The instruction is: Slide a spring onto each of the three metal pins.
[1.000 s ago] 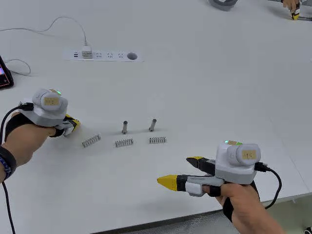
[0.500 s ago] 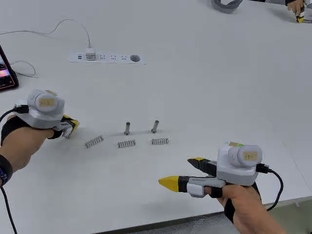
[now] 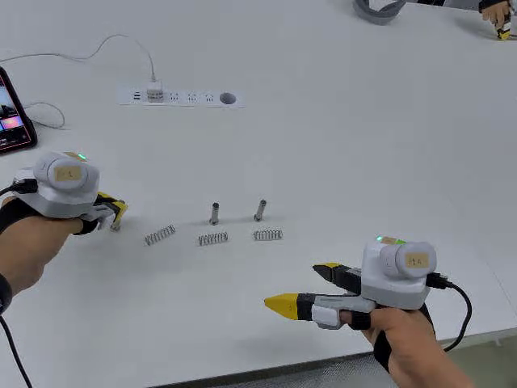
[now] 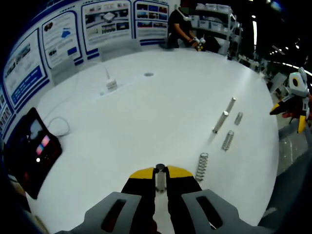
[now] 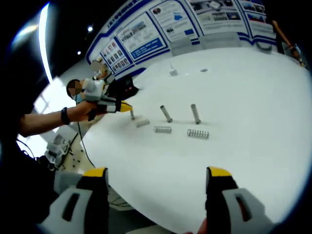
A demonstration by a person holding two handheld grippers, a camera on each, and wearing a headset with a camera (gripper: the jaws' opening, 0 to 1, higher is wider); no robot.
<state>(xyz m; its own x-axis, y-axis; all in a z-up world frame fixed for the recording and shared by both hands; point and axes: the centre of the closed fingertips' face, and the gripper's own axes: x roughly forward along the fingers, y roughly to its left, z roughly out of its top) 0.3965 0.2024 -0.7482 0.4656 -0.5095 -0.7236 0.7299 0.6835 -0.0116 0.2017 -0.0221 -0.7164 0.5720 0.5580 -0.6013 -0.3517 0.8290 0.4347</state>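
Two metal pins (image 3: 214,213) (image 3: 260,210) stand upright mid-table on the white bench. In front of them three springs (image 3: 160,235) (image 3: 212,238) (image 3: 267,234) lie in a row. To their left my left gripper (image 3: 111,213) is shut on a third pin (image 4: 160,178), held upright between its yellow-tipped jaws with its lower end close to the table; the nearest spring (image 4: 202,165) lies just to its right. My right gripper (image 3: 300,284) hovers near the table's front edge, open and holding nothing, pointing left; the pins (image 5: 166,113) (image 5: 195,113) and springs (image 5: 163,129) (image 5: 198,133) lie ahead of it.
A white power strip (image 3: 182,98) with a plugged cable lies at the back. A lit phone (image 3: 12,113) sits at the left edge. Another person's hand (image 3: 494,14) works at the far right corner. The table's front edge (image 3: 452,343) runs just below my right hand.
My left gripper has drifted a little left, away from the springs, still shut on the pin. The right gripper has hardly moved; the head camera has shifted slightly.
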